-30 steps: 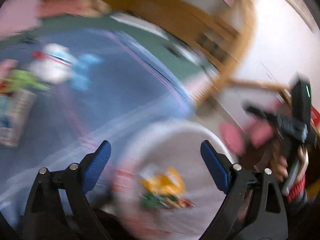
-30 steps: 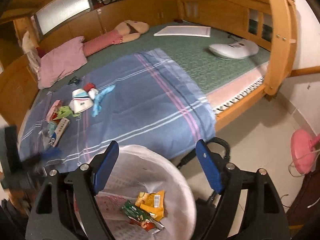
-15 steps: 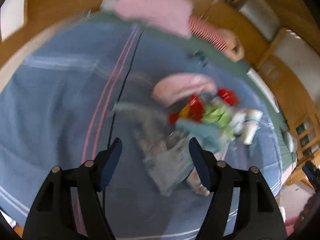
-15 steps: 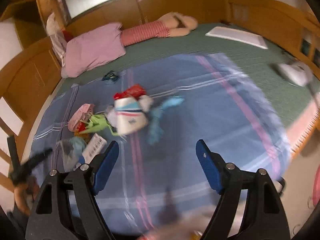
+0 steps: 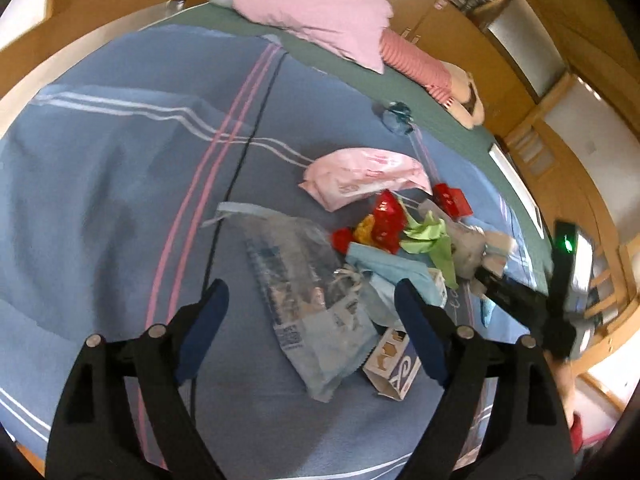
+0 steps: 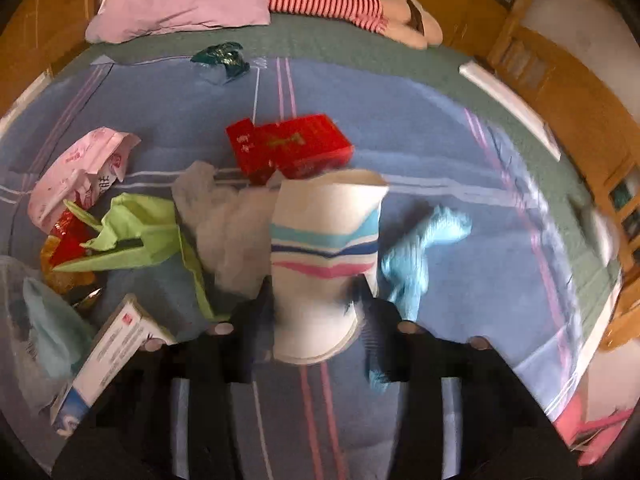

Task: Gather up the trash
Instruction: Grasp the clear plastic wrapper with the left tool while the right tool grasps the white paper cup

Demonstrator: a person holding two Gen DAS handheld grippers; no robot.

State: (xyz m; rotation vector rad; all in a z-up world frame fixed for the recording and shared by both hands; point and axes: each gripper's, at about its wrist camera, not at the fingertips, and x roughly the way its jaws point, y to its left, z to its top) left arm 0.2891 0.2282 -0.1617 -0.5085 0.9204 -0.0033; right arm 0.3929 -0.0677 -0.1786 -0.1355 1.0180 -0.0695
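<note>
a blue striped blanket (image 5: 100, 184) covers the near part of a bed with a green sheet (image 6: 360, 52); a pink pillow (image 5: 320, 4) lies at the far end, and wooden panelling (image 6: 580, 92) runs along the right side of the room.

the trash lies in a loose pile on the blanket. the right hand-held gripper (image 6: 316, 316) has just been closing, and a striped paper cup (image 6: 324, 252) lying on its side sits between its jaws; blur hides whether the pads press on it. the left hand-held gripper (image 5: 308, 304) has its jaws apart, just been opening, over a clear plastic bag (image 5: 304, 288) with nothing clamped.

around the cup: a red box (image 6: 292, 148) just beyond it, a grey crumpled bag (image 6: 224, 232) touching its left side, green paper (image 6: 136, 236) further left, a light blue cloth (image 6: 420, 256) to the right. a pink wrapper (image 5: 360, 176) lies at the far edge of the pile, and a small white carton (image 5: 392, 364) at the near edge.
</note>
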